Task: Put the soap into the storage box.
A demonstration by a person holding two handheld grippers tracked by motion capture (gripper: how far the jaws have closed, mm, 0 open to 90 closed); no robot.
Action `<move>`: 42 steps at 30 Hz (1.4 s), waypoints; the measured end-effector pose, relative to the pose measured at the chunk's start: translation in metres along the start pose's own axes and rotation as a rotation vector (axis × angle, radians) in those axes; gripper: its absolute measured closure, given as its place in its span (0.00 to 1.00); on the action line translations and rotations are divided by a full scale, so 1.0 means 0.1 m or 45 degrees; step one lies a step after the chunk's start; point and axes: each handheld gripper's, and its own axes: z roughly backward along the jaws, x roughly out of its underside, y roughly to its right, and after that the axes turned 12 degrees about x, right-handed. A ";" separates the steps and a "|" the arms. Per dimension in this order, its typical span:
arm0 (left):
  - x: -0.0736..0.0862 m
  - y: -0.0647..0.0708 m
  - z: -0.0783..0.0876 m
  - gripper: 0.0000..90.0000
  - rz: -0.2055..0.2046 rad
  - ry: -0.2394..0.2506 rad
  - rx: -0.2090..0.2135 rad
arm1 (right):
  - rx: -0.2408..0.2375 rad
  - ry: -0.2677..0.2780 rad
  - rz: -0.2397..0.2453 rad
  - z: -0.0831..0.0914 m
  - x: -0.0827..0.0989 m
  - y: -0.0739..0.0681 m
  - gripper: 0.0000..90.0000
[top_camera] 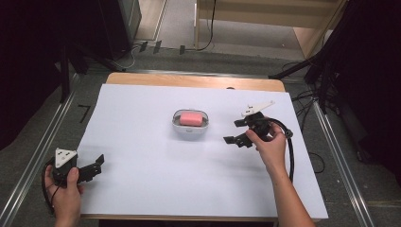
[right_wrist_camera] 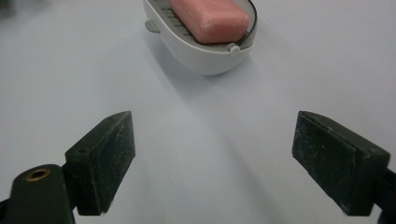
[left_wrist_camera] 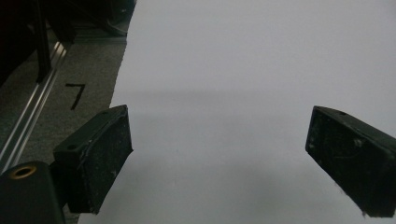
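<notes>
Resting mid-table: pink soap [top_camera: 191, 118] inside white dish [top_camera: 190, 130] on white sheet [top_camera: 142, 165]. Right gripper [top_camera: 236, 131] beside dish, apart, jaws spread, empty. Left gripper [top_camera: 97, 165] near sheet's left edge, apparently hovering; jaws spread, empty.

Pink soap [right_wrist_camera: 210, 21] matt, waxy; dish [right_wrist_camera: 205, 58] smooth glossy plastic; table sheet [top_camera: 142, 179] matt paper.

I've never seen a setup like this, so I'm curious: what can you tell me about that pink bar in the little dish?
The pink soap bar is a smooth, rounded block, matte like ordinary soap. It lies flat inside a pale grey oval soap dish, resting on the dish's ribbed insert. The dish looks like plastic and sits near the middle of the white table sheet. Nothing else touches the bar.
</notes>
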 end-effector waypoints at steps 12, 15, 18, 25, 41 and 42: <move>0.00 0.00 0.00 0.08 -0.003 0.002 -0.003 | 0.106 0.067 -0.079 0.20 0.37 0.07 0.16; 0.00 0.00 0.00 0.08 -0.002 0.002 -0.006 | 0.132 0.091 -0.104 0.27 0.47 0.10 0.16; 0.00 0.00 0.00 0.09 -0.002 0.001 -0.004 | 0.155 0.092 -0.126 0.31 0.54 0.13 0.16; 0.00 0.00 0.00 0.08 -0.006 0.001 -0.005 | 0.206 0.109 -0.183 0.42 0.76 0.16 0.16; 0.00 0.01 0.00 0.08 -0.009 0.005 -0.010 | 0.271 0.147 -0.281 0.72 1.28 0.18 0.16; 0.00 0.01 0.00 0.08 -0.009 0.005 -0.012 | 0.277 0.146 -0.286 0.75 1.31 0.17 0.16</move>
